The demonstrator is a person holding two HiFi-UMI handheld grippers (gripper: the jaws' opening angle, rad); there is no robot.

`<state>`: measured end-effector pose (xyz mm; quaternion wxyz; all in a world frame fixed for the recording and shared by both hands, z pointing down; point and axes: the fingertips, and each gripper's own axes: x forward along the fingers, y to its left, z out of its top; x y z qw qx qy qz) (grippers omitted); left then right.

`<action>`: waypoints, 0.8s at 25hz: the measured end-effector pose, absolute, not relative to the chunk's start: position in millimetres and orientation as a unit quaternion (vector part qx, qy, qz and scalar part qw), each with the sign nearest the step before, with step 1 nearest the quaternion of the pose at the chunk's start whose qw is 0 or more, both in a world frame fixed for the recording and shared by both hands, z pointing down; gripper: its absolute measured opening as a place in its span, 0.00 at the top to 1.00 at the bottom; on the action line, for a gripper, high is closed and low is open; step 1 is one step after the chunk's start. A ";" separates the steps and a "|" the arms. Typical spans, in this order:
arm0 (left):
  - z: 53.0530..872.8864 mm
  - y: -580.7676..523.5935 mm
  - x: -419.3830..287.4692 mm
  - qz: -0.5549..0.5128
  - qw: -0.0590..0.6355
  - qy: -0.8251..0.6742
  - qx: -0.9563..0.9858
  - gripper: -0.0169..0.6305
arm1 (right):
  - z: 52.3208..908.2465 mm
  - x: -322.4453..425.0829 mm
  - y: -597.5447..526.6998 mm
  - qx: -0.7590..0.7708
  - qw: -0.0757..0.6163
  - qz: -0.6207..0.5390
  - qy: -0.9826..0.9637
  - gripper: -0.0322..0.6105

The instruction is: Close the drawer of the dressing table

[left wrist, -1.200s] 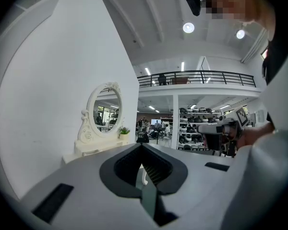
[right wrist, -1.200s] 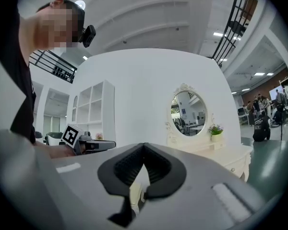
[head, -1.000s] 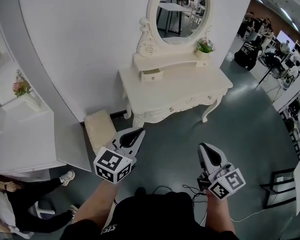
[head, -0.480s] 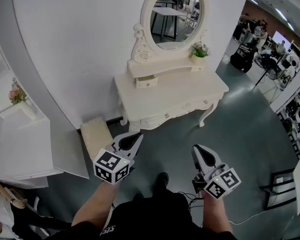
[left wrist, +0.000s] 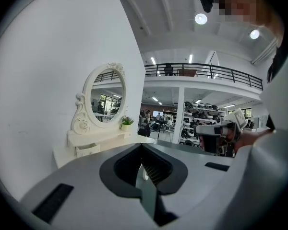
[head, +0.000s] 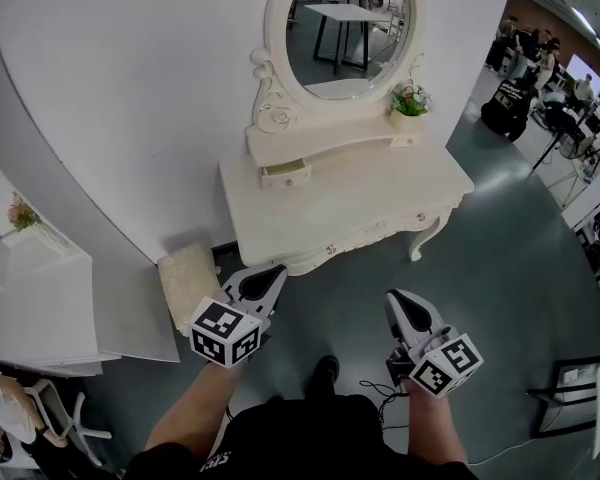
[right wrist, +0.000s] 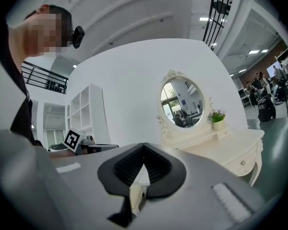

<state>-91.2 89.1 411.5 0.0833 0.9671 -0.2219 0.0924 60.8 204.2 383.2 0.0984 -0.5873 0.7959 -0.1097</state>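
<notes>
Well off drawer [head: 285,175]: L gripper [head: 274,273], R gripper [head: 399,298] closed.

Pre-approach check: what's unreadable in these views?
- Inside of the small open cream drawer: head view, too small and far off to read.
- Legs of the cream dressing table: left gripper view, hidden behind the left gripper.
- Cream padded stool: head view, near corner covered by the left gripper.

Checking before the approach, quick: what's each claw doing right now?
Left claw: closed, nothing in it.
Right claw: closed, nothing in it.
</notes>
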 end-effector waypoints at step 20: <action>416.9 28.2 -10.9 0.111 0.099 -0.292 0.945 0.97 | 400.7 162.0 134.5 -0.544 0.109 -0.146 0.819 0.93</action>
